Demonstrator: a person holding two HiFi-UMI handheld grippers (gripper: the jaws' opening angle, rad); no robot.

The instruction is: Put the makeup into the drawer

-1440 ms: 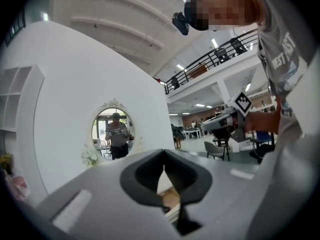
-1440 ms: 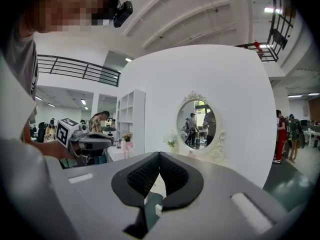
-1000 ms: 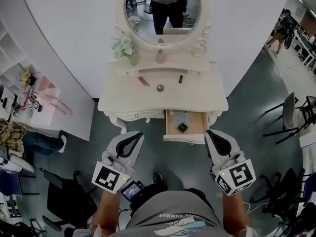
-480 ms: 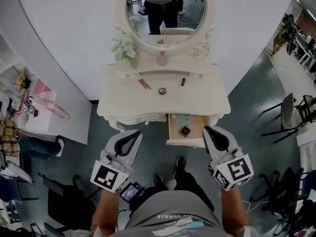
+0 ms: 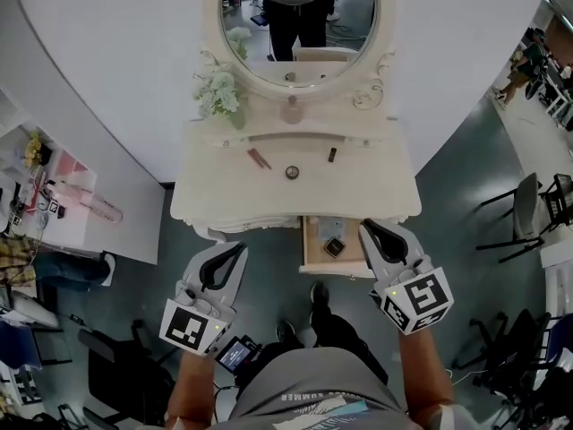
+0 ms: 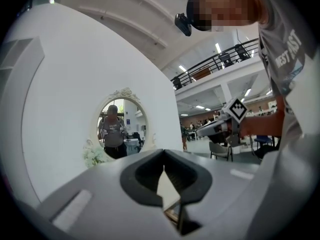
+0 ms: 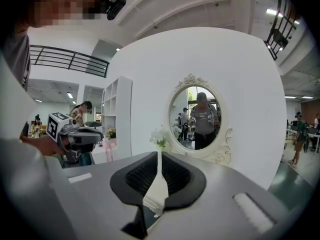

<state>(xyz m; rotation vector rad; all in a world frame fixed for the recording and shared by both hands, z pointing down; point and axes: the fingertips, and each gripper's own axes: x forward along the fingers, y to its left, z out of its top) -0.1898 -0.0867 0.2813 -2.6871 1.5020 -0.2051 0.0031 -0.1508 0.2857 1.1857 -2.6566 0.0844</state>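
Note:
The cream dressing table [image 5: 376, 191] carries a pink lipstick [image 5: 260, 158], a small round compact [image 5: 292, 172] and a dark lipstick tube [image 5: 332, 154]. Its open drawer [image 5: 315, 260] sticks out below the top at the right, with a dark square case [image 5: 334, 246] inside. My right gripper [image 5: 369, 227] [image 7: 159, 156] hangs over the drawer's front right corner; its jaws are opening a slit, with nothing between them. My left gripper [image 5: 236, 251] [image 6: 164, 156] is shut and empty, in front of the table left of the drawer.
An oval mirror [image 5: 300, 12] and a vase of white flowers [image 5: 218, 92] stand at the table's back. A white shelf unit with clutter [image 5: 54, 195] is at the left, and chairs [image 5: 528, 209] at the right. My feet [image 5: 320, 292] are just before the drawer.
Both grippers have moved forward toward the table. The right one now reaches the open drawer's front. Its jaws have parted slightly.

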